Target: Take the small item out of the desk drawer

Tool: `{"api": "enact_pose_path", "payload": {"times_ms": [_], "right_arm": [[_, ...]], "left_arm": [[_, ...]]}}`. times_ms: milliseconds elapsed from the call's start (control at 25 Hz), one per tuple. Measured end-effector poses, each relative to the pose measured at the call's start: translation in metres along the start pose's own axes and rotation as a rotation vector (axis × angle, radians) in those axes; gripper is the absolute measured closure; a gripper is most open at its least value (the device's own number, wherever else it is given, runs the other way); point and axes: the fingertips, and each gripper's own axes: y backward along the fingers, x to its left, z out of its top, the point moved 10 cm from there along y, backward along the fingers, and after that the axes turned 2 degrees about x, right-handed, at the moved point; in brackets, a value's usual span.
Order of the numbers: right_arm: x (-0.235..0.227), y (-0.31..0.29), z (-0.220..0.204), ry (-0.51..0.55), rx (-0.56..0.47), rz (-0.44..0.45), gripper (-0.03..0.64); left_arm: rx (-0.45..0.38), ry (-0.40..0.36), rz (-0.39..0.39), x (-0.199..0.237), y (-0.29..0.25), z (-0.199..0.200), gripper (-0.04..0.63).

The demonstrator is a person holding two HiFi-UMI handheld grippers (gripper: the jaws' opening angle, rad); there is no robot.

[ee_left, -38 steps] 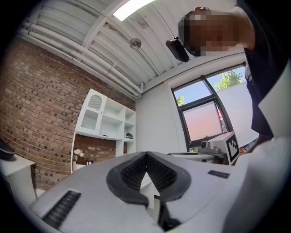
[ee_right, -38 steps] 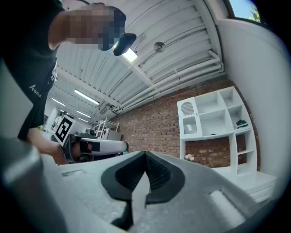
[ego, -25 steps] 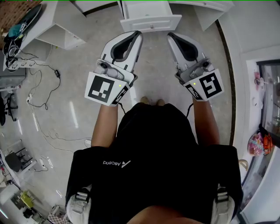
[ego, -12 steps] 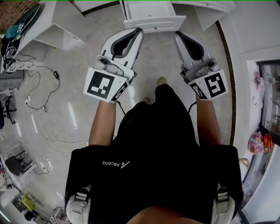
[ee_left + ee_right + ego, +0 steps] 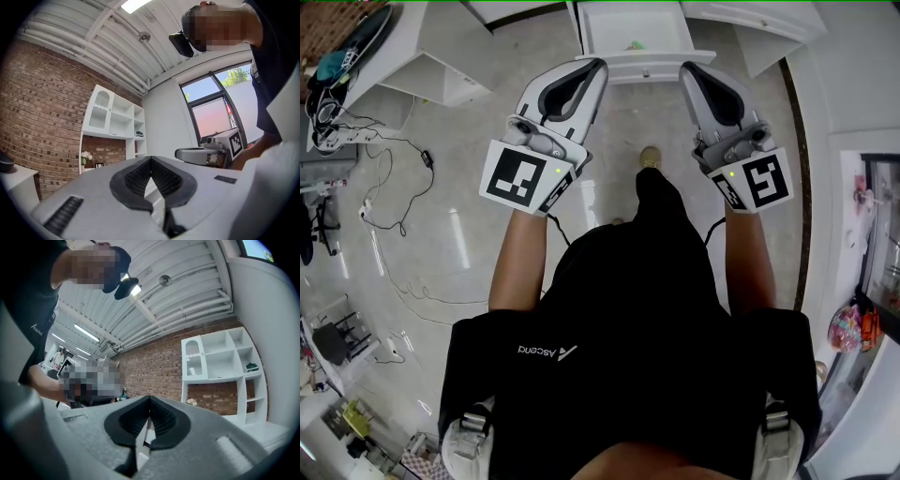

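At the top of the head view a white desk drawer (image 5: 642, 66) stands pulled open, and a small green item (image 5: 634, 44) lies inside it. My left gripper (image 5: 598, 66) is held above the floor just short of the drawer front, shut and empty. My right gripper (image 5: 686, 67) is level with it on the right, also shut with nothing in it. In the left gripper view the left gripper (image 5: 151, 159) points up at the room, jaws pressed together, and the right gripper (image 5: 206, 152) shows beside it. The right gripper (image 5: 150, 398) has its jaws together in its own view too.
A white shelf unit (image 5: 441, 66) stands at the upper left. Cables (image 5: 394, 187) and a power strip (image 5: 328, 136) lie on the pale floor at left. A glass-fronted cabinet (image 5: 881, 225) is at the right. The person's shoe (image 5: 651, 157) is forward between the grippers.
The person has stepped toward the desk. The drawer has come nearer and its inside with the green item now shows. Both grippers stayed shut and moved forward with the body.
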Motion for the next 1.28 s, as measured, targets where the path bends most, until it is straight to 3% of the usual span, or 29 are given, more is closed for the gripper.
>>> {"api": "enact_pose_path", "payload": {"times_ms": [280,640,1000,1280], "right_arm": [[-0.076,-0.036,-0.022,0.033,0.017,0.007,0.615],[-0.189,-0.091,-0.063,0.008,0.046,0.036,0.615],[-0.279,-0.141,-0.104,-0.025,0.073,0.093,0.615],[-0.318,-0.159,-0.127,-0.051,0.093,0.114,0.615]], "left_arm": [[0.035,-0.005,-0.012,0.036,-0.079,-0.017,0.597],[0.157,0.010,0.012,0.094,-0.190,-0.058,0.597],[0.360,0.019,0.017,0.146,-0.288,-0.116,0.595],[0.545,0.032,0.001,0.167,-0.330,-0.162,0.592]]}}
